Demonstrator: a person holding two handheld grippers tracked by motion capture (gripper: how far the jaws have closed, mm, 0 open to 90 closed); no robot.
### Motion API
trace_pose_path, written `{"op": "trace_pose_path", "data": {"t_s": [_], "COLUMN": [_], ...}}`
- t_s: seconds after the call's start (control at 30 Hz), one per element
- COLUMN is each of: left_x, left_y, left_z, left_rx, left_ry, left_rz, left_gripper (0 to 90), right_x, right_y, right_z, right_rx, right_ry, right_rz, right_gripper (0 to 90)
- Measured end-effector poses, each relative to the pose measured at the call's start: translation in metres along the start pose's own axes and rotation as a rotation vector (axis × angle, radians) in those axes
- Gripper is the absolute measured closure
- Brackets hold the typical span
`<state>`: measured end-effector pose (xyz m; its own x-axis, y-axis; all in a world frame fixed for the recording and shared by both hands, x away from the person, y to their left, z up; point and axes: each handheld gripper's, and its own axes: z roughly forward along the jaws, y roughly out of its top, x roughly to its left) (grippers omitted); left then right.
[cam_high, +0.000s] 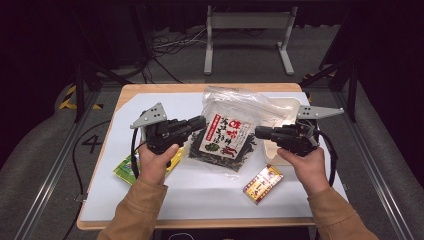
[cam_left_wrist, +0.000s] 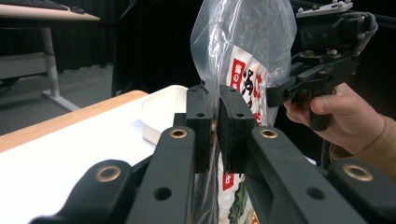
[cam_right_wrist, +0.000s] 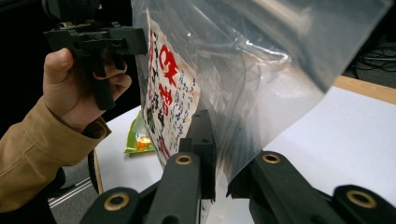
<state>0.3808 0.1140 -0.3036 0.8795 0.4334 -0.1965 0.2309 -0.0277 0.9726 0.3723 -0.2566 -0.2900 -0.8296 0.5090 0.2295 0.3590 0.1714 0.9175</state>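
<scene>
Seaweed bag (cam_high: 226, 134) — a clear plastic pouch with a red-and-white printed label and dark dried seaweed at its bottom — hangs lifted above the middle of the white table (cam_high: 210, 192), held between the two grippers. Left gripper (cam_high: 200, 123) has its jaws closed on the bag's left edge; in the left gripper view the pads (cam_left_wrist: 200, 122) pinch the plastic flat between them. Right gripper (cam_high: 260, 132) has its jaws closed on the opposite edge, and in the right gripper view the film is clamped between them. Each gripper is held by a hand in a tan sleeve (cam_high: 137, 210). Behind the bag a white tray (cam_high: 289, 106) sits near the table's far right. A green packet (cam_high: 125, 169) lies on the table below the left hand, and a small yellow-and-red box (cam_high: 263, 183) lies nearer the front edge, left of the right hand (cam_high: 309, 167).
</scene>
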Motion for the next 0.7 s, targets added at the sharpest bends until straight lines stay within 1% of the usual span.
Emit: {"op": "trace_pose_path", "data": {"t_s": [0.1, 0.23, 0.27, 0.3, 0.33, 0.4, 0.47, 0.53, 0.57, 0.6, 0.63, 0.67, 0.7], "left_x": [-0.001, 0.000, 0.000, 0.001, 0.001, 0.002, 0.003, 0.007, 0.007, 0.008, 0.008, 0.009, 0.010], "left_y": [0.000, 0.001, 0.001, 0.001, 0.001, 0.001, 0.000, -0.002, -0.002, -0.002, -0.002, -0.003, -0.004], "left_z": [-0.001, -0.005, -0.006, -0.009, -0.009, -0.012, -0.014, -0.017, -0.017, -0.017, -0.017, -0.018, -0.019], "left_rx": [0.007, -0.006, -0.009, -0.009, -0.009, 0.005, 0.014, 0.032, 0.032, 0.037, 0.037, 0.049, 0.055], "left_ry": [0.012, 0.022, 0.023, 0.041, 0.041, 0.065, 0.085, 0.111, 0.111, 0.119, 0.119, 0.136, 0.146], "left_rz": [0.008, 0.003, 0.006, 0.012, 0.012, 0.021, 0.020, 0.004, 0.004, 0.000, 0.000, 0.002, 0.006], "left_gripper": [80.2, 72.4, 69.2, 68.1, 67.3, 66.9, 66.1, 63.6, 63.0, 63.0, 62.9, 62.6, 62.2], "right_x": [0.001, 0.002, 0.001, 0.001, 0.001, 0.001, 0.000, 0.000, 0.000, -0.001, -0.001, -0.001, -0.002], "right_y": [0.004, 0.009, 0.011, 0.013, 0.013, 0.017, 0.022, 0.029, 0.029, 0.034, 0.034, 0.039, 0.042], "right_z": [-0.001, -0.003, -0.006, -0.008, -0.008, -0.012, -0.016, -0.021, -0.021, -0.025, -0.025, -0.028, -0.030], "right_rx": [0.003, 0.007, 0.005, 0.003, 0.003, 0.002, 0.004, 0.004, 0.004, 0.008, 0.008, 0.010, 0.010], "right_ry": [-0.009, -0.018, -0.029, -0.037, -0.037, -0.058, -0.074, -0.095, -0.095, -0.112, -0.112, -0.132, -0.141], "right_rz": [-0.002, -0.009, -0.007, -0.008, -0.008, -0.022, -0.029, -0.042, -0.042, -0.048, -0.048, -0.052, -0.055], "right_gripper": [85.5, 85.8, 85.8, 85.8, 85.8, 85.8, 85.8, 85.7, 85.7, 85.7, 85.7, 85.7, 85.7]}}
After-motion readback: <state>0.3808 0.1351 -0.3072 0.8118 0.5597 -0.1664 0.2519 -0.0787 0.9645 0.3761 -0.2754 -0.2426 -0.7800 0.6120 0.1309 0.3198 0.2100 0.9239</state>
